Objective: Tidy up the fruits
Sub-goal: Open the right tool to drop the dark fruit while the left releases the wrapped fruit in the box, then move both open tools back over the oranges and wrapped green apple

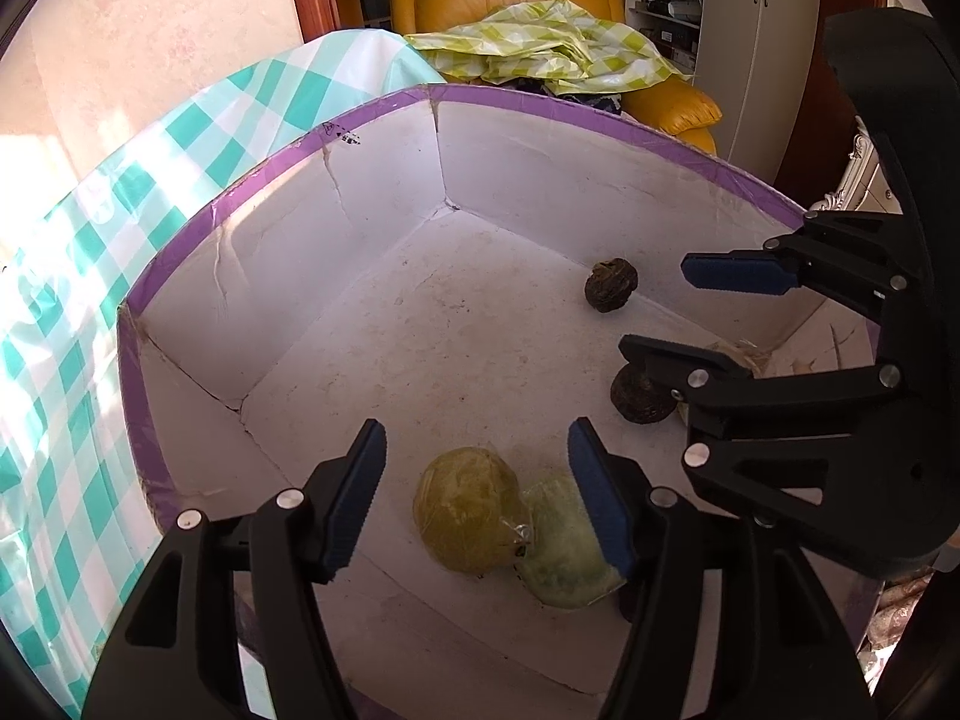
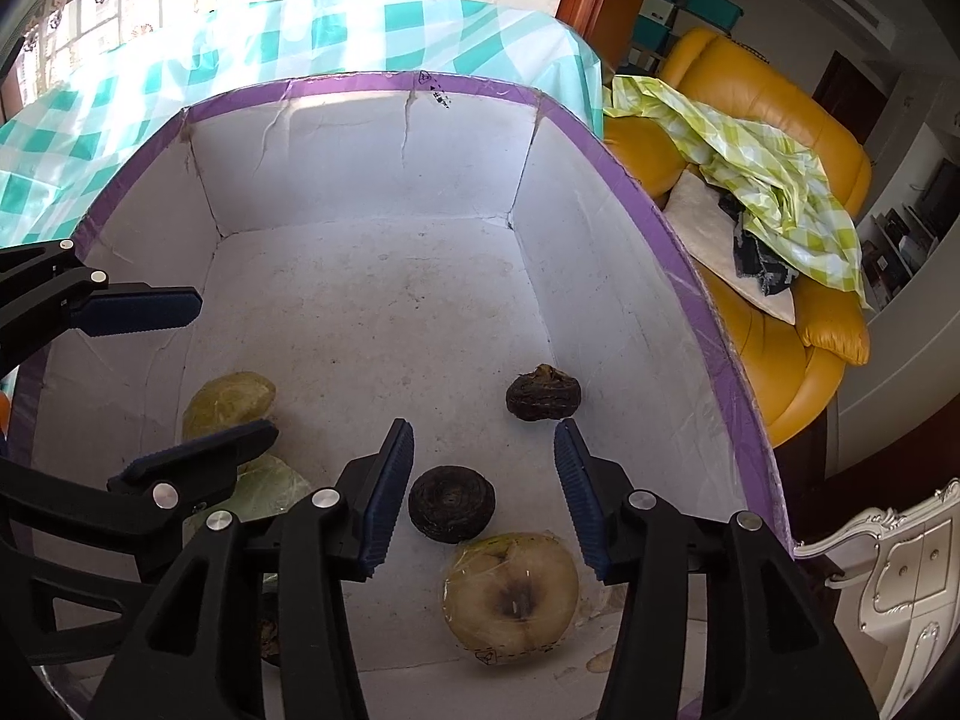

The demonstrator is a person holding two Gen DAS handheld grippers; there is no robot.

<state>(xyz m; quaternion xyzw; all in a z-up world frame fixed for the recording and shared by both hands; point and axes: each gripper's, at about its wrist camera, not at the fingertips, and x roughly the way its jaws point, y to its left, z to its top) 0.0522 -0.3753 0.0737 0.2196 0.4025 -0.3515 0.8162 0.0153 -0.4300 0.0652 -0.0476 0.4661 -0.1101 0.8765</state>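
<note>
Both jaws wide open, nothing held. Left gripper (image 1: 477,495) hangs over the yellow-green fruit (image 1: 465,510) with the pale green wrapped fruit (image 1: 567,558) touching it on the right; the right pad sits just over that second fruit. Right gripper (image 2: 483,492) hangs over a dark fruit (image 2: 451,504), with the cut pale fruit (image 2: 510,597) in film just behind it and a second dark fruit (image 2: 543,399) further in, apart. All of it lies inside the purple-rimmed box (image 2: 708,312) on the checked bench (image 2: 180,60).

Can't tell if the fruit is being taken out or was just put in; either way neither gripper has anything.

Risks as I read it:
- Left: the two green fruits touch, so closing here could catch both or pinch the film knot between them and drag the pair.
- Right: the dark fruit is small and round, likely to roll or squirt out if the pads close off-centre; the cut fruit looks soft and would probably bruise.
- The grippers are close together, left pad near right gripper's linkage, so collision is possible if both move in.
</note>
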